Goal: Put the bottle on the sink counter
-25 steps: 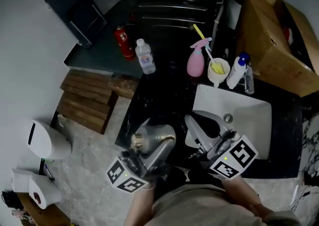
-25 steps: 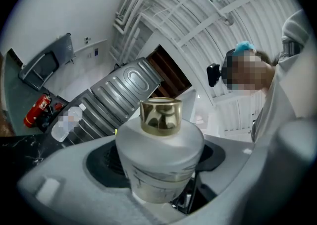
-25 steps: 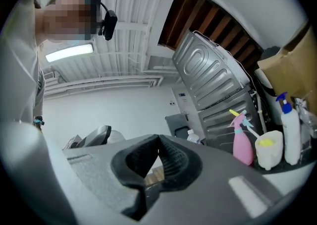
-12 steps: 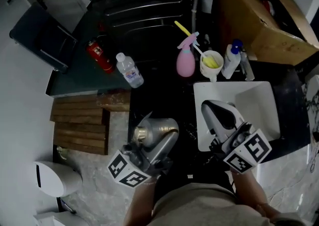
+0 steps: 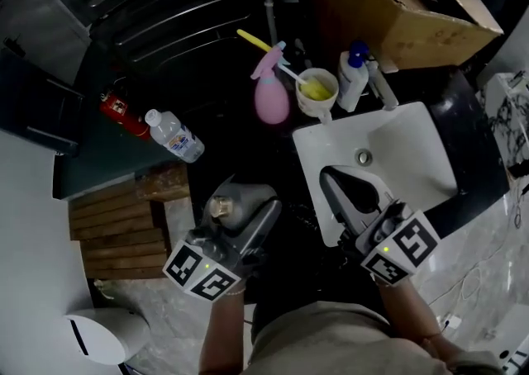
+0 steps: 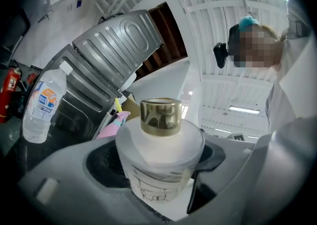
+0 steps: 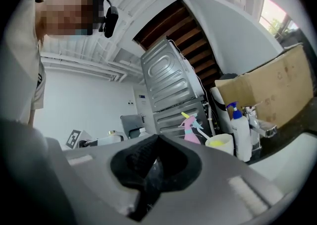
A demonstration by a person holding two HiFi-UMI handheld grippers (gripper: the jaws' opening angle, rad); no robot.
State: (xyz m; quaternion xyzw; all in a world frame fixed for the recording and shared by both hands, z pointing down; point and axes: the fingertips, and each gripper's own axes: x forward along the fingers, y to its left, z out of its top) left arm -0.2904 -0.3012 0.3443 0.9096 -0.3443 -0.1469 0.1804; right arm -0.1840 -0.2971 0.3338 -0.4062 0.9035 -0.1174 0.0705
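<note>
A white bottle [image 5: 240, 206] with a gold cap [image 6: 160, 116] lies between the jaws of my left gripper [image 5: 246, 204], which is shut on its wide body. In the head view it hangs at the front left of the black sink counter [image 5: 281, 150], cap pointing left. The left gripper view shows the bottle [image 6: 157, 159] filling the gap between the grey jaws. My right gripper [image 5: 333, 179] is shut with nothing in it, over the front edge of the white sink basin [image 5: 413, 142].
At the back of the counter stand a pink spray bottle [image 5: 270, 97], a cup with a yellow brush [image 5: 316, 88] and a blue-topped pump bottle [image 5: 351, 80]. A cardboard box [image 5: 397, 2] lies behind. A water bottle [image 5: 175, 135] and red extinguisher [image 5: 124, 109] rest at left, above wooden pallets [image 5: 111, 216].
The head view has swung, so the counter things slid left and the sink turned. Both grippers shifted with it; the left one still holds the bottle and the right one stays shut.
</note>
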